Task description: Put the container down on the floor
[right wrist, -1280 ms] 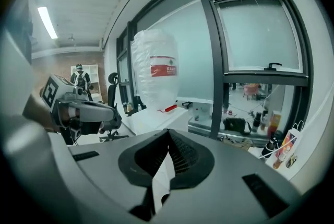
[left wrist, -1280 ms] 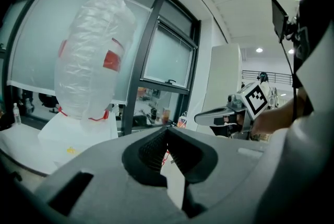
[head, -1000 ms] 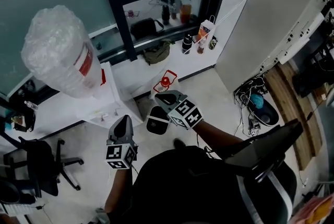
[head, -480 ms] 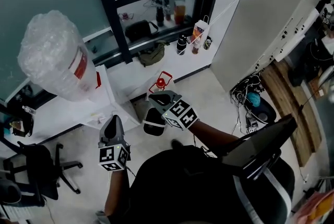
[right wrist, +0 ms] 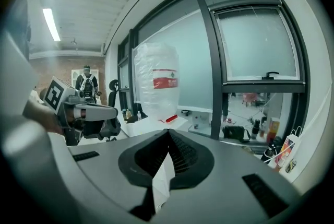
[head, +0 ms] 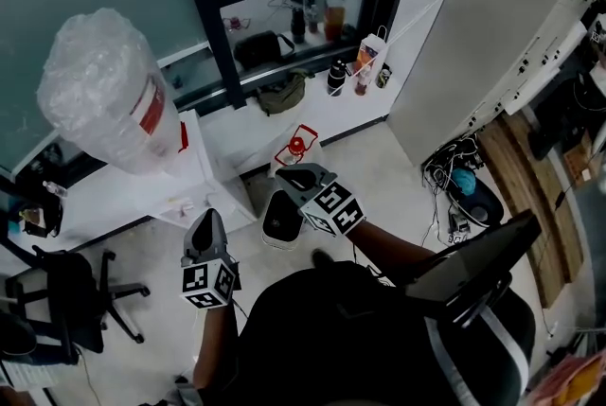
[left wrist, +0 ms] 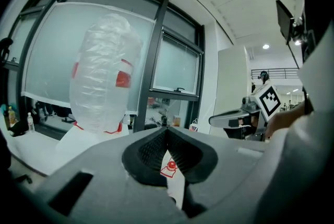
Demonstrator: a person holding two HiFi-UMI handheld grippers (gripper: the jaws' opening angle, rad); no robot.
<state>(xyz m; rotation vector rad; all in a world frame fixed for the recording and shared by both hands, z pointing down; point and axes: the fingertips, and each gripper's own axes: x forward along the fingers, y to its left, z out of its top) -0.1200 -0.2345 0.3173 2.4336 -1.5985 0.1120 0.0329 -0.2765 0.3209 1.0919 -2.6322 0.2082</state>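
Observation:
A small dark container with a pale rim [head: 281, 217] stands on the light floor, just below my right gripper [head: 292, 175] in the head view. That gripper is shut with nothing in it, its pads meeting in the right gripper view [right wrist: 168, 131]. My left gripper [head: 208, 220] hovers to the container's left, also shut and empty [left wrist: 167, 129]. Both point toward the white water dispenser [head: 204, 172], which carries a big plastic-wrapped bottle [head: 109, 92]. Through the left jaws a white bag with a red mark [left wrist: 170, 166] shows.
An office chair [head: 80, 309] stands at the lower left. The window sill holds bags and bottles [head: 336, 78]. Cables and a blue object [head: 464, 182] lie by the right wall. A person [right wrist: 86, 82] stands far off in the right gripper view.
The head camera swayed slightly. Both grippers and the container keep nearly the same places, and both grippers stay shut.

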